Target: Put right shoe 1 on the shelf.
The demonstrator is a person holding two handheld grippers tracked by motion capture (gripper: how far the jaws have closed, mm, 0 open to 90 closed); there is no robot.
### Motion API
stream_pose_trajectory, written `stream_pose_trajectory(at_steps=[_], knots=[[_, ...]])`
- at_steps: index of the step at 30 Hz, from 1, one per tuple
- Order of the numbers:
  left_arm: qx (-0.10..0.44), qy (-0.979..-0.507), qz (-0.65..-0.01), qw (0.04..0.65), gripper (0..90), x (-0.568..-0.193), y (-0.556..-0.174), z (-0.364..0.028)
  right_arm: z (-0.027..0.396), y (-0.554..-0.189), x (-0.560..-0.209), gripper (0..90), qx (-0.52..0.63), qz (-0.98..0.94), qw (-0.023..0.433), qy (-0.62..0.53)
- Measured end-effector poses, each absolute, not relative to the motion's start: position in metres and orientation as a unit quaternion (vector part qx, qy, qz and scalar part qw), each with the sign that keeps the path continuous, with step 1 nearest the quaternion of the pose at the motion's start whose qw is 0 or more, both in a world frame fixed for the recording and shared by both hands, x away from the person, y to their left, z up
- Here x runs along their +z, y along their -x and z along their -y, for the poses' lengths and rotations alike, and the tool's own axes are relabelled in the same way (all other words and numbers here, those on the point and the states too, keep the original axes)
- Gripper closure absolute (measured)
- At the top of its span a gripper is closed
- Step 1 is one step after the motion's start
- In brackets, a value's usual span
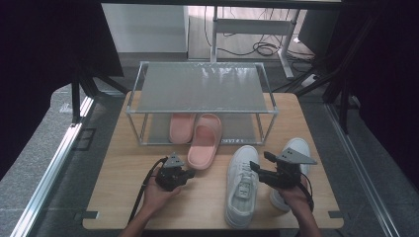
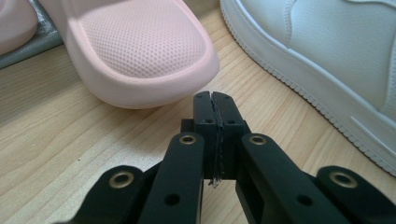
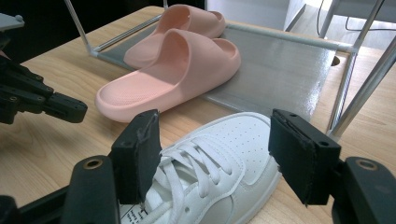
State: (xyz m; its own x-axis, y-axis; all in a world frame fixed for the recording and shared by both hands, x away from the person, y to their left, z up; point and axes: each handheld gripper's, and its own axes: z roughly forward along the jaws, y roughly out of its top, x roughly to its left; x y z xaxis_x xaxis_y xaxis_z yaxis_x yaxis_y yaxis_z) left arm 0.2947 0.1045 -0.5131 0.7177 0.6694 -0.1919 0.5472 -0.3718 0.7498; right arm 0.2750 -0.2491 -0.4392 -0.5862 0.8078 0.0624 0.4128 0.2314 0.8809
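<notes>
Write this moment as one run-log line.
left gripper: shut, empty, by pink slipper | right gripper: open over white sneaker

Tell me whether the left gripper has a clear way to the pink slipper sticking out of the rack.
Probably yes. The left gripper sits just short of the pink slipper, with bare table between them. Its jaws are shut, though, so they would have to open before gripping the heel.
</notes>
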Motion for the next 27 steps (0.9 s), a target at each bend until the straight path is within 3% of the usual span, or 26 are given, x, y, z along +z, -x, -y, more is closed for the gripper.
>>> stream_pose_trajectory(at_steps=[27], knots=[[0.092, -0.832, -0.374, 0.399, 90.0, -0.521, -0.324, -0.08, 0.25, -0.275, -0.44, 34.6, 0.471, -0.755, 0.21, -0.404]])
